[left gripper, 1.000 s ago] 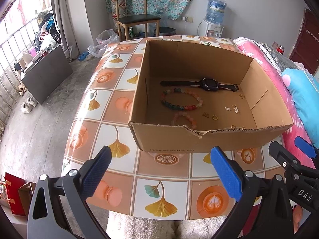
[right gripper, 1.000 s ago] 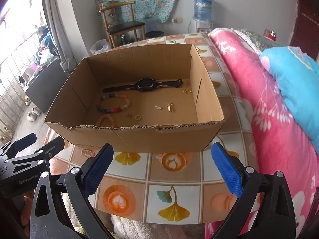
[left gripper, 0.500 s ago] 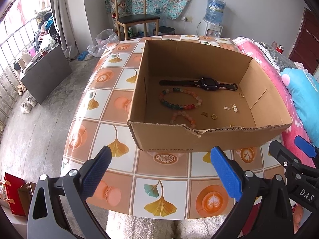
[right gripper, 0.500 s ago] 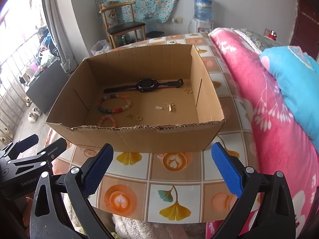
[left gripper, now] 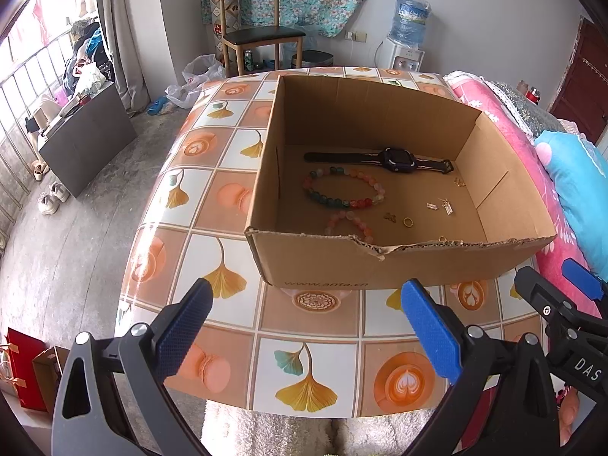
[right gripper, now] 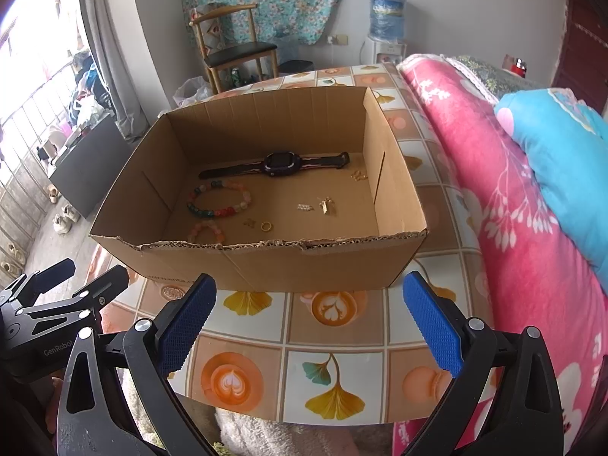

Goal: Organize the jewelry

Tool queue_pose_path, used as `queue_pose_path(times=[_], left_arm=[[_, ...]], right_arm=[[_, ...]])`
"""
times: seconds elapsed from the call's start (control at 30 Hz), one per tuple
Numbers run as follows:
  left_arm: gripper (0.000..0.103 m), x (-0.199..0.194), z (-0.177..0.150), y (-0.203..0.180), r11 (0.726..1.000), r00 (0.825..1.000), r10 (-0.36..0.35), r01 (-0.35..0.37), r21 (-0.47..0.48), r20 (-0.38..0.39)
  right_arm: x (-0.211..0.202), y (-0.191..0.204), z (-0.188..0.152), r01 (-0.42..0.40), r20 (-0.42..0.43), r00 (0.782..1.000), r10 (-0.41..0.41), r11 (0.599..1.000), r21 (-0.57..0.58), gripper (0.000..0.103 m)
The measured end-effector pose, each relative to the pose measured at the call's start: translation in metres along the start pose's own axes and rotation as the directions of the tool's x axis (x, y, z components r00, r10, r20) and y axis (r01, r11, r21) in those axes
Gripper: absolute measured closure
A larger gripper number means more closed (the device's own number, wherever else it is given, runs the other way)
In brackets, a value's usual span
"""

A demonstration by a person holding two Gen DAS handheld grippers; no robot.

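Jewelry is all on the floor of the cardboard box (left gripper: pixel 399 266), which sits on the tiled table (left gripper: pixel 311 315) against the pink bedding (right gripper: pixel 494 205) on the right. Black watch (left gripper: pixel 397 159) lies along the far side, big multicolour bead bracelet (left gripper: pixel 344 190) in front of it, small pink bracelet (left gripper: pixel 347 224) close to the near wall, gold ring (left gripper: pixel 407 222) and tiny gold pieces (left gripper: pixel 440 205) to the right.

Left gripper (left gripper: pixel 304 326) and right gripper (right gripper: pixel 307 323) both hover at the near table edge, short of the box, jaws wide apart, holding nothing.

Risks as I see them:
- Near wall is tall with a torn, ragged rim. If I go in low I'd expect a finger to catch it and shove the box, scattering the small bits.
- Ring and gold pieces lie flat on cardboard. The wide blue pads (right gripper: pixel 186 319) will likely skate over them or flick them away.
- Beads are round; pinching one side could roll the bracelet out.
- Both grippers in one box could clash.

Hard to see:
- Small pink bracelet is partly cut off by the near wall in both views.
- Something gold (left gripper: pixel 442 239) peeks just above the rim, can't identify it.
- Can't tell what the small gold pieces are.
- Floor strip right behind the near wall is hidden.
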State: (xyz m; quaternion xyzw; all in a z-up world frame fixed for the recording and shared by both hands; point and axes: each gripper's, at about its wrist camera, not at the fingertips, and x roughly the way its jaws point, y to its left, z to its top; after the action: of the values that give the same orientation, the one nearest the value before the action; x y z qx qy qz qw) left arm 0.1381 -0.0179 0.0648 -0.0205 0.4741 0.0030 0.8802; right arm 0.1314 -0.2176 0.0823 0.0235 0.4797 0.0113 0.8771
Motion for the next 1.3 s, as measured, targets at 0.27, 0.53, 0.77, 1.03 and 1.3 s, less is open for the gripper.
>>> queue_pose_path(times=[0.27, 0.53, 0.77, 1.03, 1.3], left_arm=[[0.005, -0.0017, 0.0020, -0.0016, 1.000, 1.000, -0.001, 0.001, 0.006, 0.005], [0.005, -0.0013, 0.0012, -0.0032, 1.000, 1.000, -0.003, 0.003, 0.009, 0.001], [0.005, -0.0011, 0.0011, -0.0027, 1.000, 1.000, 0.001, -0.001, 0.005, 0.004], [0.005, -0.0016, 0.0000, -0.0032, 1.000, 1.000, 0.003, -0.003, 0.003, 0.004], [0.005, -0.0011, 0.0000, -0.0033, 1.000, 1.000, 0.002, -0.002, 0.002, 0.005]], right_arm=[[-0.0026, -0.0008, 0.0035, -0.006, 0.005, 1.000, 0.006, 1.000, 0.005, 0.008], [-0.0016, -0.0035, 0.0024, -0.007, 0.002, 1.000, 0.007, 1.000, 0.012, 0.008], [-0.0003, -0.0036, 0.0027, -0.013, 0.002, 1.000, 0.013, 1.000, 0.007, 0.008], [-0.0012, -0.0049, 0.0024, -0.015, 0.005, 1.000, 0.014, 1.000, 0.012, 0.008], [-0.0012, -0.0054, 0.0026, -0.015, 0.008, 1.000, 0.015, 1.000, 0.009, 0.008]])
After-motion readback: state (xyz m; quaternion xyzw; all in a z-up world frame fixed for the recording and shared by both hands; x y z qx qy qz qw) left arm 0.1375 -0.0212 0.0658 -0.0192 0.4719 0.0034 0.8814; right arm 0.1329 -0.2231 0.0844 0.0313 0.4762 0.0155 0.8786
